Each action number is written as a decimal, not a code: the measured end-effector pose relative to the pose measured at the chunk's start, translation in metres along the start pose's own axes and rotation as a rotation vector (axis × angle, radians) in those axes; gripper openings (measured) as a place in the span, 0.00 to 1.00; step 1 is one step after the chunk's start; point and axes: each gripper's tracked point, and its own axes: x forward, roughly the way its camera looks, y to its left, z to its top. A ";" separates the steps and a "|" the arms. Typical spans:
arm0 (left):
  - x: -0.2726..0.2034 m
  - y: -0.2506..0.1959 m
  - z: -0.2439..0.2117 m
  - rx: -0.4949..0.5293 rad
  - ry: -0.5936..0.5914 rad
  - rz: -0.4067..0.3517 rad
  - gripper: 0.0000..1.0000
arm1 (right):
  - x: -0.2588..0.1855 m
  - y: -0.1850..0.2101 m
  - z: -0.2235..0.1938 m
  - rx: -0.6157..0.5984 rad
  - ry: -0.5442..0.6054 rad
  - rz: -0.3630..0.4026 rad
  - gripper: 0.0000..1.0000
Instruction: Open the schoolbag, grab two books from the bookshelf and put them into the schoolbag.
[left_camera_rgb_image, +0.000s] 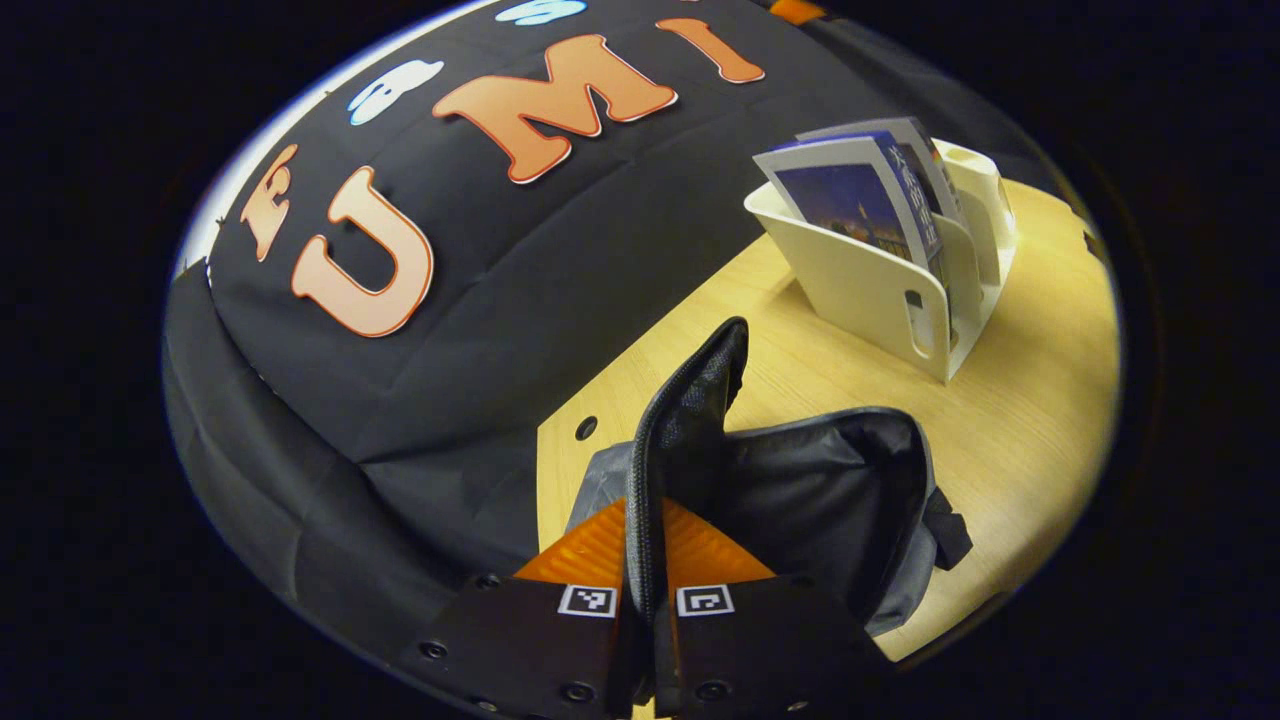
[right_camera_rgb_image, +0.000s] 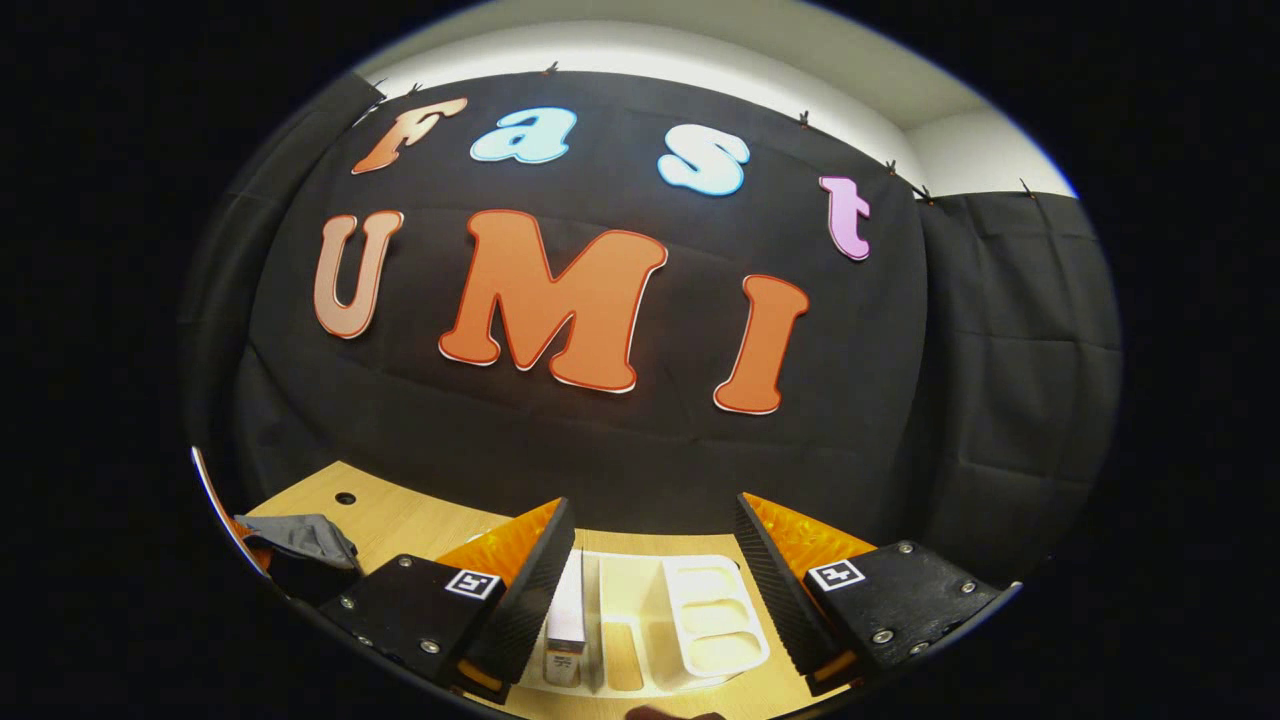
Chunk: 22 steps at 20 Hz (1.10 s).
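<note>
In the left gripper view, the left gripper has its 2 fingers pressed together on a black mesh-edged flap of the dark grey fabric schoolbag, holding that flap upright. The schoolbag lies on the light wooden table with its mouth gaping open toward the camera, the dark lining visible inside. Beyond it, well apart, stands the white plastic bookshelf, a slotted desktop holder. 2 thin books with blue covers lean upright in its slots, their top edges rising above the rim.

In the right gripper view, the right gripper hangs above the bookshelf with its fingers spread wide apart, gripping nothing. Between them, seen from above, are the holder's white compartments and the pale top edge of a book standing in the slot nearest the left-hand finger. A corner of the grey schoolbag lies on the table at the far left.
</note>
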 end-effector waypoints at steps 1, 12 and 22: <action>0.000 0.010 0.008 -0.016 -0.030 -0.014 0.07 | 0.002 0.009 0.001 -0.007 0.012 0.007 0.96; 0.010 0.058 0.039 -0.158 -0.032 -0.318 0.07 | 0.029 0.065 -0.028 -0.084 0.284 0.059 0.97; 0.021 0.098 0.051 -0.209 0.012 -0.534 0.06 | 0.044 0.113 -0.054 -0.092 0.549 0.122 0.98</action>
